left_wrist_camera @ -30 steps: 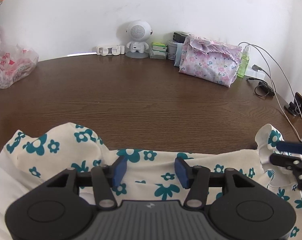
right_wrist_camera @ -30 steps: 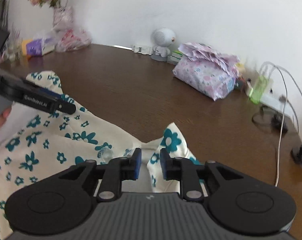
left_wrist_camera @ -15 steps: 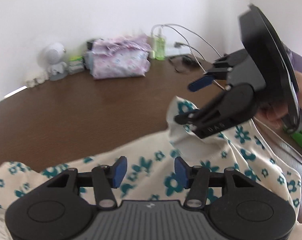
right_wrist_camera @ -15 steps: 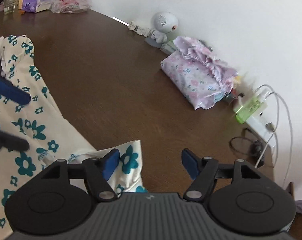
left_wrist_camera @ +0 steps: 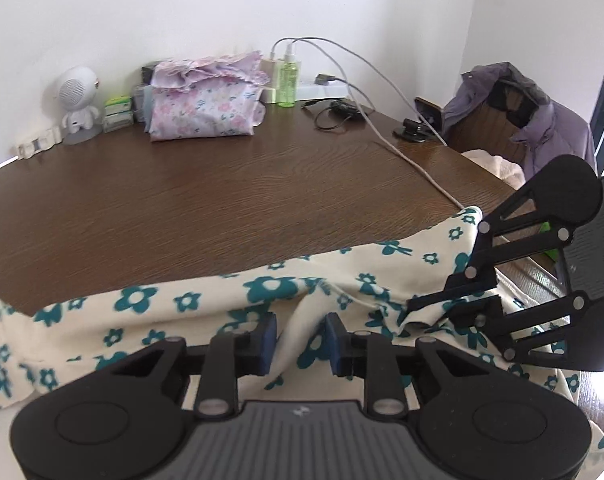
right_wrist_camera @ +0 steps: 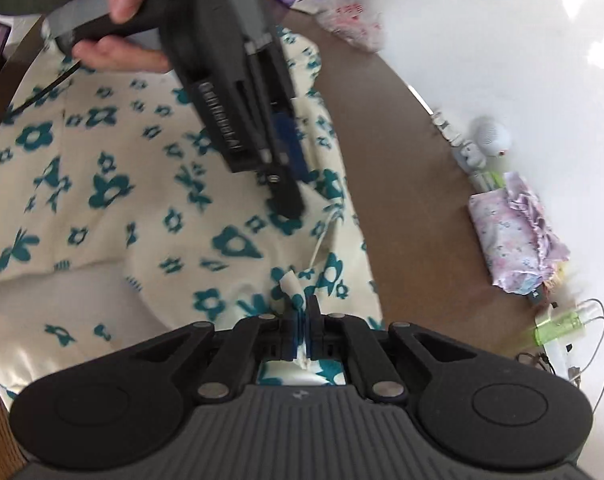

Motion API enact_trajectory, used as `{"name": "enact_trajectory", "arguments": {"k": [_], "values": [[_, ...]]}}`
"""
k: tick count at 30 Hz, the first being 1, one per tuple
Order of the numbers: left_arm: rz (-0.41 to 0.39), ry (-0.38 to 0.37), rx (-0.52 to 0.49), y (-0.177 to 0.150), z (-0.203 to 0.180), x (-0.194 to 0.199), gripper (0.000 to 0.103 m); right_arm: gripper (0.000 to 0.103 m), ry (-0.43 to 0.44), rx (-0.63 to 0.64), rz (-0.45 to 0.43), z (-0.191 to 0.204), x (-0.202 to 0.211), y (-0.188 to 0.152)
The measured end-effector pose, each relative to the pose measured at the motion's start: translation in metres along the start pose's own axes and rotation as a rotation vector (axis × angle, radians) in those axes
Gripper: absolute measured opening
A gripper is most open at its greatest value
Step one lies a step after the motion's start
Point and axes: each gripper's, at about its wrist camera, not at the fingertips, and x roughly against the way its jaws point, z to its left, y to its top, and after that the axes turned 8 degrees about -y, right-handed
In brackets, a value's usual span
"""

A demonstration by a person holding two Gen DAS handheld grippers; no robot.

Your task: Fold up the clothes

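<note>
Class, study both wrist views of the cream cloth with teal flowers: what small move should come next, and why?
Probably finish closing the left gripper: its jaws are closing round a raised ridge of the cream cloth with teal flowers, pads not yet pressing. The right gripper already pinches the cloth's edge.

Dark wooden table, cream floral garment at near edge, folded pink bundle, green bottle, cables at back
</note>
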Motion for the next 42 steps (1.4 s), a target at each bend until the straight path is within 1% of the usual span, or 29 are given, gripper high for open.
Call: {"name": "enact_trajectory", "arguments": {"k": [1,2,3,4,5,6,8,10,12,14,16,18,20,21,22,23,25,28,30,32,33,34,35,36,37,38,39,41,42], "values": [[0.01,0.008,0.005,0.0,0.001,-0.004,0.02,0.005,-0.003,-0.01,-0.004,-0.002,0.001,0.0],[-0.004,0.023,0.008,-0.001,0.002,-0.005,0.009,0.007,0.006,-0.039,-0.004,-0.008,0.003,0.001],[-0.007,0.017,0.01,-0.001,0.003,-0.004,0.004,0.014,0.031,-0.077,-0.007,-0.015,0.007,0.002],[-0.009,0.011,0.013,-0.002,0.004,-0.003,0.003,0.03,0.057,-0.118,-0.018,-0.024,0.011,0.002],[-0.023,0.013,0.015,-0.003,0.004,0.001,0.001,0.038,0.084,-0.169,-0.055,-0.035,0.019,0.001],[-0.043,0.012,-0.001,-0.004,0.002,0.007,0.001,0.044,0.11,-0.222,-0.092,-0.046,0.026,0.0],[-0.075,0.026,-0.073,-0.007,-0.008,0.02,0.001,0.044,0.143,-0.348,-0.149,-0.072,0.032,-0.002],[-0.075,0.017,-0.168,-0.012,-0.022,0.032,0.001,0.044,0.139,-0.456,-0.169,-0.095,0.026,-0.005],[-0.057,-0.008,-0.23,-0.019,-0.032,0.037,0.001,0.044,0.123,-0.504,-0.133,-0.109,0.007,-0.006],[-0.04,0.006,-0.267,-0.026,-0.036,0.034,0.002,0.044,0.125,-0.488,-0.082,-0.108,-0.015,-0.003],[-0.014,0.002,-0.27,-0.029,-0.037,0.031,0.002,0.042,0.134,-0.445,-0.032,-0.099,-0.036,0.0],[-0.009,-0.013,-0.265,-0.033,-0.036,0.032,0.002,0.04,0.147,-0.42,0.002,-0.089,-0.049,-0.001],[-0.01,-0.02,-0.271,-0.035,-0.036,0.033,0.002,0.031,0.16,-0.412,0.019,-0.082,-0.057,-0.003],[-0.007,-0.021,-0.276,-0.036,-0.037,0.033,0.002,0.022,0.163,-0.418,0.009,-0.08,-0.057,-0.005],[-0.004,-0.024,-0.273,-0.036,-0.035,0.032,0.002,0.0,0.172,-0.422,0.012,-0.08,-0.057,-0.006],[-0.002,-0.028,-0.271,-0.037,-0.033,0.031,0.002,0.001,0.173,-0.433,0.013,-0.082,-0.057,-0.007],[0.0,-0.026,-0.259,-0.036,-0.03,0.029,0.002,0.001,0.119,-0.467,0.002,-0.09,-0.059,-0.01],[-0.002,-0.005,-0.231,-0.035,-0.025,0.024,0.002,0.001,0.031,-0.53,0.021,-0.102,-0.065,-0.017],[0.009,-0.012,-0.234,-0.035,-0.024,0.023,0.002,0.002,0.054,-0.541,0.025,-0.106,-0.062,-0.021],[0.007,-0.005,-0.238,-0.036,-0.026,0.022,0.002,0.015,0.102,-0.546,0.009,-0.11,-0.055,-0.026],[0.011,-0.008,-0.239,-0.036,-0.026,0.021,0.003,0.033,0.127,-0.548,-0.005,-0.112,-0.05,-0.029],[0.009,-0.008,-0.238,-0.036,-0.026,0.021,0.003,0.042,0.133,-0.551,-0.008,-0.114,-0.048,-0.033],[0.007,-0.007,-0.237,-0.036,-0.025,0.02,0.003,0.042,0.135,-0.553,0.012,-0.114,-0.051,-0.035],[0.009,-0.011,-0.236,-0.035,-0.025,0.019,0.003,0.039,0.137,-0.555,0.033,-0.115,-0.053,-0.038],[0.01,-0.011,-0.239,-0.034,-0.025,0.018,0.003,0.02,0.143,-0.557,0.05,-0.115,-0.056,-0.041],[0.014,-0.01,-0.243,-0.034,-0.026,0.017,0.003,0.008,0.15,-0.564,0.051,-0.115,-0.059,-0.043],[0.014,-0.005,-0.248,-0.033,-0.027,0.017,0.003,0.006,0.117,-0.578,0.035,-0.114,-0.059,-0.043],[0.016,0.007,-0.251,-0.031,-0.029,0.017,0.003,0.005,0.032,-0.58,0.018,-0.111,-0.06,-0.042],[0.013,0.009,-0.248,-0.03,-0.03,0.021,0.006,0.006,-0.018,-0.577,0.013,-0.109,-0.057,-0.04]]}}
